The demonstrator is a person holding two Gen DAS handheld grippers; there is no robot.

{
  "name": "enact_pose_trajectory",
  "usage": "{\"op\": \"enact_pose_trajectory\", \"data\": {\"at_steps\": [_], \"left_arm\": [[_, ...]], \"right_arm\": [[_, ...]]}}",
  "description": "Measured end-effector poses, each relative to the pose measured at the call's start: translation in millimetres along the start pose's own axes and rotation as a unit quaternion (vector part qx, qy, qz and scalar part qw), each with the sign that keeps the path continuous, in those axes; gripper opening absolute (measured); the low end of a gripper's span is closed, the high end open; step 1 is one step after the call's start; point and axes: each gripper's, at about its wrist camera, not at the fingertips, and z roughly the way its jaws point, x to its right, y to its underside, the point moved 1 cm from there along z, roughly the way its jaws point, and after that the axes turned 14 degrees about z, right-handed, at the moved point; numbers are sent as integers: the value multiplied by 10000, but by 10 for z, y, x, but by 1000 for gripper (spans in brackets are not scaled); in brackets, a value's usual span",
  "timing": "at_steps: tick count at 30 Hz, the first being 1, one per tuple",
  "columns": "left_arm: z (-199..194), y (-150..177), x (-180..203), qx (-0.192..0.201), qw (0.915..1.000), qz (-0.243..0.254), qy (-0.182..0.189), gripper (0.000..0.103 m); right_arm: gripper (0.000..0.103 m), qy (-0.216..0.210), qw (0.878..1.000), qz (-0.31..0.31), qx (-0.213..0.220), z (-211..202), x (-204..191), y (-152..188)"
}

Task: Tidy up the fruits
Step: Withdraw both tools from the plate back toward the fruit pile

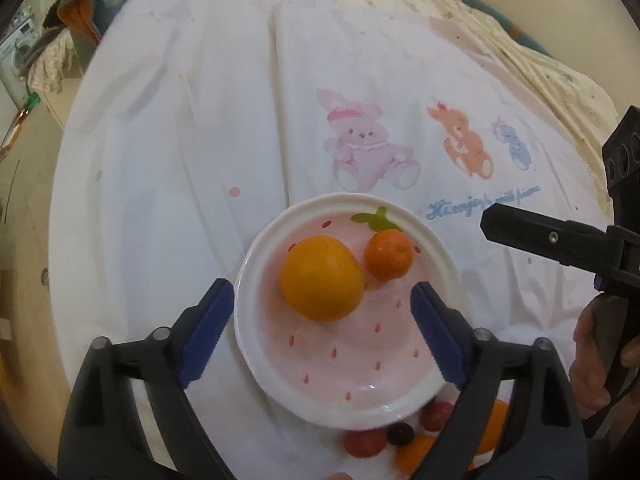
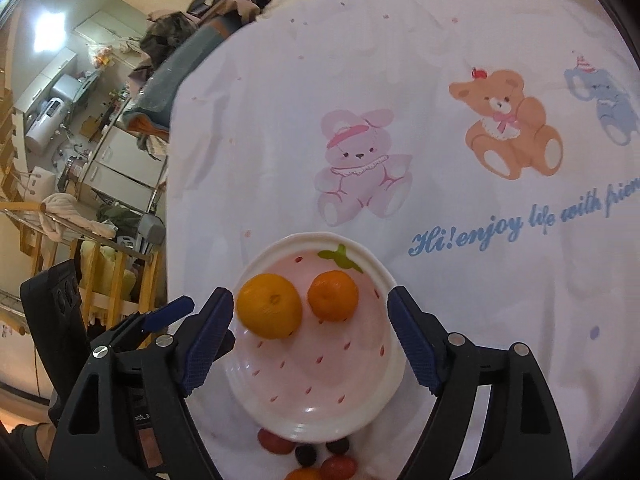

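Landmark: strawberry plate (image 1: 404,400) (image 2: 384,376), round, glossy ceramic, white rim, pink well with red seed marks and a green leaf motif on its far edge. It rests on a white cloth (image 1: 200,140) (image 2: 280,80) printed with a pink rabbit (image 1: 366,144) (image 2: 360,164), a tan bear (image 2: 512,124) and blue script; the cloth is smooth with soft creases and covers the tabletop.

On the plate, far half: large orange (image 1: 322,278) (image 2: 269,306), yellow-orange, dimpled skin, round; beside it toward the leaf motif, small mandarin (image 1: 389,254) (image 2: 333,295), deeper orange, slightly flattened. The two sit close together; contact cannot be told.

Off the plate, at its near edge on the cloth: loose small fruits (image 1: 380,438) (image 2: 304,454), red rounds, dark purple rounds and orange pieces, partly hidden by claw arms and the plate rim.

Left claw (image 1: 322,334): black arms, blue ribbed pads, spread wide, holding nothing, poised over the near half of the plate.

Right claw (image 2: 310,338) (image 1: 520,224): same build, also spread wide and empty, pads either side of the plate; in the left view it appears beyond the plate's right side, a hand (image 1: 596,360) on its grip.

Beyond the cloth's left edge: cluttered room, wooden rack, appliances, blurred.
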Motion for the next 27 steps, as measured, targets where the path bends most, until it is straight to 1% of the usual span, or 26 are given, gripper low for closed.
{"op": "enact_pose_trajectory", "data": {"at_steps": [2, 5, 7, 10, 15, 17, 22, 27], "left_arm": [[-115, 13, 48, 92, 9999, 75, -46, 89], [-314, 78, 89, 339, 9992, 155, -155, 89], [-415, 116, 97, 444, 9988, 153, -159, 89], [-560, 188, 89, 533, 9984, 39, -194, 89], [-759, 399, 74, 740, 9959, -31, -518, 89], [-792, 477, 76, 726, 9954, 14, -624, 89], [-818, 694, 97, 537, 9959, 1, -729, 89], [-881, 857, 180, 584, 9939, 47, -930, 89]], "right_arm": [[82, -25, 10000, -39, 70, -109, -17, 72], [84, 52, 9996, -180, 189, -245, -47, 208], [86, 146, 9992, -223, 300, -345, -25, 328], [86, 127, 9992, -165, 328, -460, 22, 482], [86, 246, 9987, -155, 414, -622, 69, 724], [86, 255, 9988, -131, 409, -659, 86, 811], [86, 262, 9986, -44, 461, -754, 134, 984], [86, 260, 9985, 46, 488, -831, 190, 1063]]}}
